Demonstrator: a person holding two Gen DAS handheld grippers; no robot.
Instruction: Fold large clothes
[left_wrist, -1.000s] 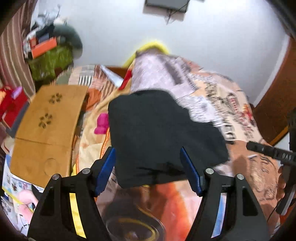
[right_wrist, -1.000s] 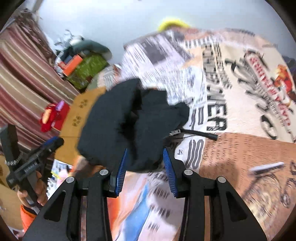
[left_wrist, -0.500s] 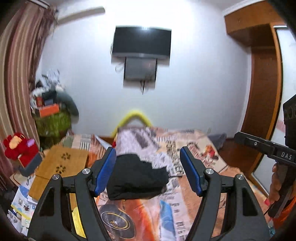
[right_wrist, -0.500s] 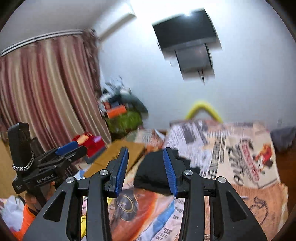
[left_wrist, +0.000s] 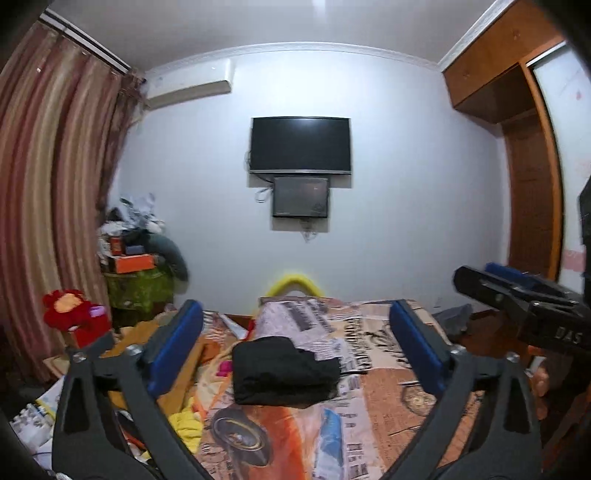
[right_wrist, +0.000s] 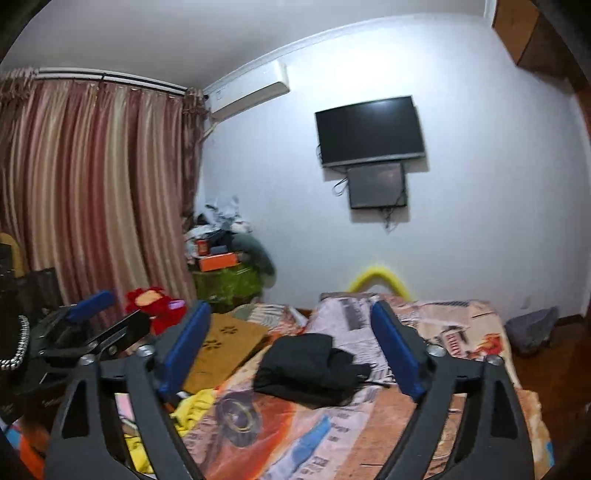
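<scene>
A black garment (left_wrist: 282, 371) lies folded into a compact bundle on the bed with the printed orange and white sheet (left_wrist: 373, 398); it also shows in the right wrist view (right_wrist: 312, 367). My left gripper (left_wrist: 295, 347) is open and empty, held well back from and above the bundle. My right gripper (right_wrist: 291, 349) is open and empty too, also pulled back from it. The right gripper also shows at the right edge of the left wrist view (left_wrist: 517, 299), and the left gripper at the left of the right wrist view (right_wrist: 92, 325).
A brown cardboard sheet (right_wrist: 225, 347) and yellow cloth (right_wrist: 195, 406) lie at the bed's left side. A red plush toy (right_wrist: 151, 306) and a cluttered green stand (right_wrist: 229, 280) are by the curtain. A TV (left_wrist: 300, 144) hangs on the far wall; a wooden wardrobe (left_wrist: 532, 206) stands right.
Both grippers have pulled back and tilted up from the black bundle, which now looks small and far. The right gripper has opened wider. The bundle stays on the bed.
</scene>
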